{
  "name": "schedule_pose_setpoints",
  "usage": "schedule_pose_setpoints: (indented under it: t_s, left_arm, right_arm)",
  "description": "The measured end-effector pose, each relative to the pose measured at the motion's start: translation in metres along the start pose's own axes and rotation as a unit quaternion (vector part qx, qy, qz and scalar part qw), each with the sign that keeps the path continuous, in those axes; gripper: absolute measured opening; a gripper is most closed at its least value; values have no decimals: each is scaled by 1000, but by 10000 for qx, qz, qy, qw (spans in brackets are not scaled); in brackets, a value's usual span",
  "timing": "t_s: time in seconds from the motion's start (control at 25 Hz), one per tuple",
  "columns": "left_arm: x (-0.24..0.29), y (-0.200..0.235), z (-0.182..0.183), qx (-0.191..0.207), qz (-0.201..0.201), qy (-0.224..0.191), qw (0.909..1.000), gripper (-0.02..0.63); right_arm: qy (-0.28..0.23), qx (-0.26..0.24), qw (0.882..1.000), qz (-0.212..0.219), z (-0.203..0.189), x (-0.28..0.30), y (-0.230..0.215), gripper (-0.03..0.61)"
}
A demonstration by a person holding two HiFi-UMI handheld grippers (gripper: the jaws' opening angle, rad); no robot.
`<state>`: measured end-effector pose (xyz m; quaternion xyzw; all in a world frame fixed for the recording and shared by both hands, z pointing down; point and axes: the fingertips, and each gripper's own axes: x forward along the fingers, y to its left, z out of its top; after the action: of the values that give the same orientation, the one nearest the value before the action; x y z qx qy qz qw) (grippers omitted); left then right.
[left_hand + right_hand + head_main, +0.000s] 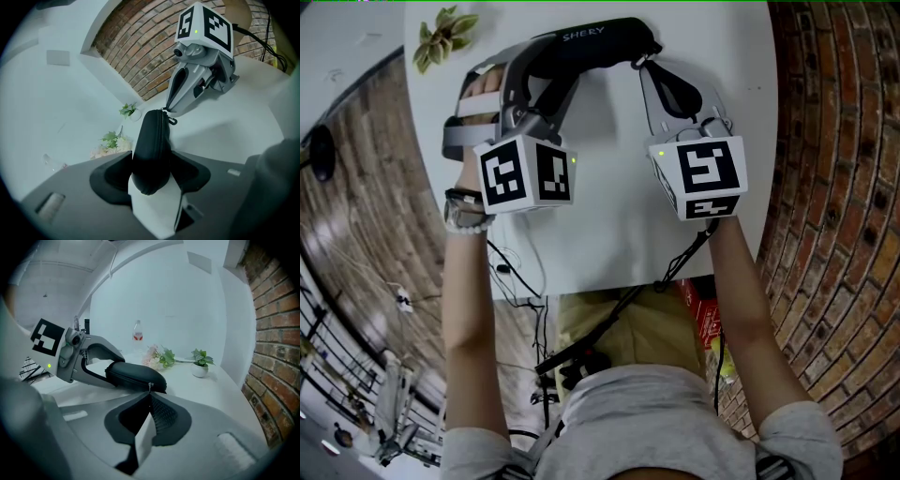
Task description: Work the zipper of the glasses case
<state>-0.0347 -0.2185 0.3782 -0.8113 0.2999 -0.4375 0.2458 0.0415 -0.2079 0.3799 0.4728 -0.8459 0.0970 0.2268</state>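
Black oval glasses case (591,45), apparently zipped

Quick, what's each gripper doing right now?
Left hand-held gripper: closed on one end of the black glasses case.
Right hand-held gripper: closed, pinching the case's zipper pull.

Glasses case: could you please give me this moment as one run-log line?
left gripper: jaws shut on glasses case | right gripper: jaws shut on zipper pull at case's end

Head view looks steeply down on the table (609,234). Each gripper view looks along its own jaws, close in; both share the case (152,150) and, seemingly, the plants (201,363).
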Motion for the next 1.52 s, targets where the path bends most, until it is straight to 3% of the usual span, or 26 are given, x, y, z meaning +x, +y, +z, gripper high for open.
schedule_pose_setpoints:
  t_s: [0.28,1.0,1.52]
  left_arm:
    - [0,1,0,-14,13,45,10000,262]
    - [1,1,0,-18,33,57,10000,262]
    - [1,2,1,-20,26,5,10000,262]
  right_arm:
    - [-38,130,9998,133,1,-6,3,3]
    - [-39,-342,9976,604,14,-5,34,3]
    - [-47,-671,9907,1187,20,2,62,3]
